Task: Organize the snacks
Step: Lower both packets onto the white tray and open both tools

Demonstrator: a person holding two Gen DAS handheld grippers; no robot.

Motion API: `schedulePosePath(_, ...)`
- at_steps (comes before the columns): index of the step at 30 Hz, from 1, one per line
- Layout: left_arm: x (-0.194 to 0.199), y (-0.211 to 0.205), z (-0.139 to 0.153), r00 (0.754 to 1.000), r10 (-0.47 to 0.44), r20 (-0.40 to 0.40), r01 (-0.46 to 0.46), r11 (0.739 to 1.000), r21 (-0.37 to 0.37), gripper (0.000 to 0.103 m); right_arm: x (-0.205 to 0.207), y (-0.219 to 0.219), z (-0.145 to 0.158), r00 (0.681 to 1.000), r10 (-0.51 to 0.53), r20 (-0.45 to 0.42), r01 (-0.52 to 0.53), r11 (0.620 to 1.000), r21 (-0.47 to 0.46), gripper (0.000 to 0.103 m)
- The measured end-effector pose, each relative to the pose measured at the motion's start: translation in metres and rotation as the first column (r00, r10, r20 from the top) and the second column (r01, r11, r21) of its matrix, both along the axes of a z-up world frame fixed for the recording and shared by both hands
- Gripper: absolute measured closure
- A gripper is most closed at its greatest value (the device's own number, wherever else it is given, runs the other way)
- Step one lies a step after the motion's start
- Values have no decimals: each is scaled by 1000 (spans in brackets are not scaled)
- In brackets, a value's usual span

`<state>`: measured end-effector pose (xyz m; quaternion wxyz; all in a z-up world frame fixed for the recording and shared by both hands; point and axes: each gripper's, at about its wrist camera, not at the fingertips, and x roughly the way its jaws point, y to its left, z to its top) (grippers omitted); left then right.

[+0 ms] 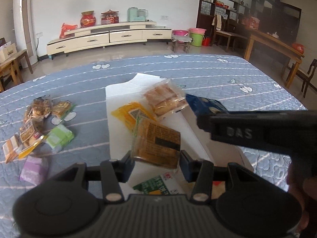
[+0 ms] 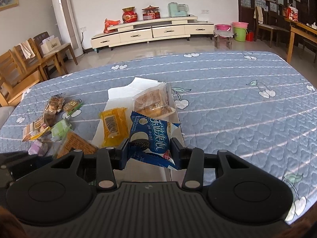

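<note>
Left wrist view: the left gripper [image 1: 156, 159] has its two dark fingers clamped on a flat, crinkly orange-brown snack packet [image 1: 157, 142] printed with small text and a black bar, held tilted above the white cardboard box [image 1: 118, 123]. In the box lie a glossy yellow packet [image 1: 128, 115] with a barcode and a clear plastic bag of golden pastry slices [image 1: 165, 99]; a green-and-white wrapper [image 1: 156, 186] below the fingers is cut off by the gripper body. The right gripper [image 2: 148, 151] is squeezed on a shiny blue-and-white cookie packet [image 2: 150, 136], its foil creased between the pads, over the box's near right part. From the left camera that gripper is a blurred black bar, hiding most of the blue packet. On the quilted blue bedcover [image 2: 227, 109], stitched in scallops with white cherry shapes, a loose heap of small wrapped snacks [image 1: 39, 123] sits left of the box; a purple one [image 1: 34, 169] is too blurred to read.
</note>
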<state>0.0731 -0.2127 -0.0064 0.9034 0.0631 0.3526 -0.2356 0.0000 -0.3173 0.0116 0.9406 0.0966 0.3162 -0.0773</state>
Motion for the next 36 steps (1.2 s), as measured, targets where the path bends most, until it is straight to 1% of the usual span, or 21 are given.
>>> schedulePosePath(15,9,-25,-7,998,-54,-14,54,999,-1,55,10,-4,-5,1000,6,-24,-6,1000,-8,49)
schedulePosePath(19,9,-31,-10,996,-85,-23,84,996,-19,54,13,-6,-3,1000,5,-26,-5,1000,-11,48)
schedulePosePath(20,9,-32,-10,996,-84,-21,83,996,-22,55,12,-6,-2,1000,1,-25,-1,1000,-11,46)
schedulePosePath(21,8,-32,-10,996,-84,-20,84,996,-24,52,11,-6,-2,1000,-8,-22,8,1000,-16,42)
schedulePosePath(22,7,-32,-10,996,-87,-20,87,996,-28,51,9,-6,-1,1000,-18,-18,18,1000,-25,25)
schedulePosePath(23,5,-31,-9,996,-87,-18,86,996,-28,47,7,-6,1,999,-31,-10,30,999,-35,10)
schedulePosePath(24,4,-31,-8,996,-86,-14,86,996,-24,40,3,-5,3,999,-41,3,41,998,-48,7)
schedulePosePath(26,1,-28,-6,997,-82,-5,82,996,-22,32,-1,-4,6,999,-46,7,47,997,-56,7)
schedulePosePath(29,-4,-21,0,998,-67,10,67,997,-25,27,-8,-3,11,998,-61,15,62,997,-50,7)
schedulePosePath(32,-8,-10,6,999,-33,19,34,999,-25,23,-17,-2,16,997,-68,21,69,997,-40,4)
schedulePosePath(34,-9,-1,8,1000,-7,20,8,1000,-28,22,-22,2,19,998,-64,29,65,997,-44,0)
schedulePosePath(36,-13,10,10,1000,22,23,-21,999,-28,21,-28,7,22,997,-68,33,70,996,-54,0)
